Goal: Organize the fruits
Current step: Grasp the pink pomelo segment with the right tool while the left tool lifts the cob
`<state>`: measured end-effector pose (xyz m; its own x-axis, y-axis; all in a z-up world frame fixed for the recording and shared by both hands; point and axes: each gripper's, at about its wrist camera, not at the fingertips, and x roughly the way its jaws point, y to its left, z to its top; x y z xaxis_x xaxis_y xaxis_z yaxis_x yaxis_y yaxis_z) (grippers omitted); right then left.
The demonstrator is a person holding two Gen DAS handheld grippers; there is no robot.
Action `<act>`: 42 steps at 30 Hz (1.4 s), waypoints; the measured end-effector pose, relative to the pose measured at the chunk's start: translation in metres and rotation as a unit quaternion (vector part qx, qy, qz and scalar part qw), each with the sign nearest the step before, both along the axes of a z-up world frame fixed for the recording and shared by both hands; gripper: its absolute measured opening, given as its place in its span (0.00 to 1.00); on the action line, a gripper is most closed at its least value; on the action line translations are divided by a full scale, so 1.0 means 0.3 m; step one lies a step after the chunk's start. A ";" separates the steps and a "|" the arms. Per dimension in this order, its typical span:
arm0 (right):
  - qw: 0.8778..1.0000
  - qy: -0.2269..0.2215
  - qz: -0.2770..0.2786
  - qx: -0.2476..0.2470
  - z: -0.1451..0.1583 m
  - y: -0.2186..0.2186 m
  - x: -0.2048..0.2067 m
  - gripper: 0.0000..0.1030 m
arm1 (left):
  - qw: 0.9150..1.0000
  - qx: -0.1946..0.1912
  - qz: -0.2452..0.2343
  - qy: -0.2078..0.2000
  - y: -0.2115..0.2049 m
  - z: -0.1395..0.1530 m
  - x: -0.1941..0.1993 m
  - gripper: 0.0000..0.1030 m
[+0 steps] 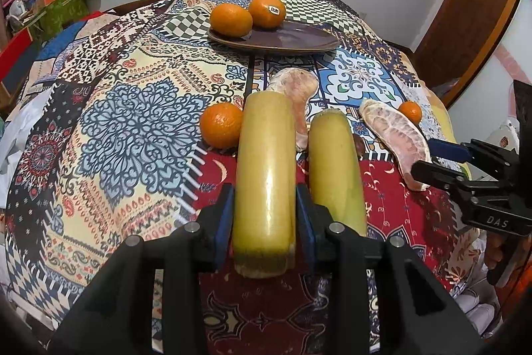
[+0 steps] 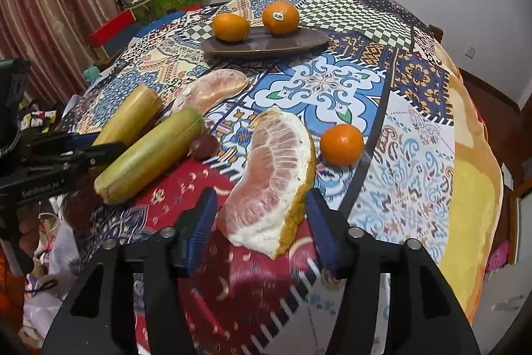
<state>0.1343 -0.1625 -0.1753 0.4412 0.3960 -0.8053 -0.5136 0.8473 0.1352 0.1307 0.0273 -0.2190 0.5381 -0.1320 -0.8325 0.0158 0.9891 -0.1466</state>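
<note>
Starting toward the left side of the surface (patchwork-covered all over): a loose orange, short of the near edge and just beside the held stalk section.

Next, pinched in the left tool: a yellow-green stalk section, blue pads pressed against both its sides, cut end toward the camera and length running away toward the far edge. Lifted or resting on the surface, cannot tell.

Beyond its far end, near the middle of the surface: a peeled pomelo wedge, pale and pink, partly hidden behind the stalk.

Just to the right, lying flat and roughly parallel: a second stalk section, close to the first but not gripped. At its right flank, a small dark round fruit (too small to name).

Toward the far edge, about centre: a dark oval plate carrying two oranges side by side, the plain one on the left and the stickered one on the right.

Further right, near the near edge: a large pomelo wedge, flesh up and rind to the right, lying between the fingers of the right tool. Spread, that tool, with a gap showing between each blue pad and the wedge.

Last, right of the wedge and apart from it: a small orange alone on the surface.
</note>
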 end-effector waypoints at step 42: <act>0.996 -0.079 -0.011 0.026 0.147 0.050 0.069 0.45 | 0.997 -0.016 0.031 -0.073 0.043 0.181 0.095 0.35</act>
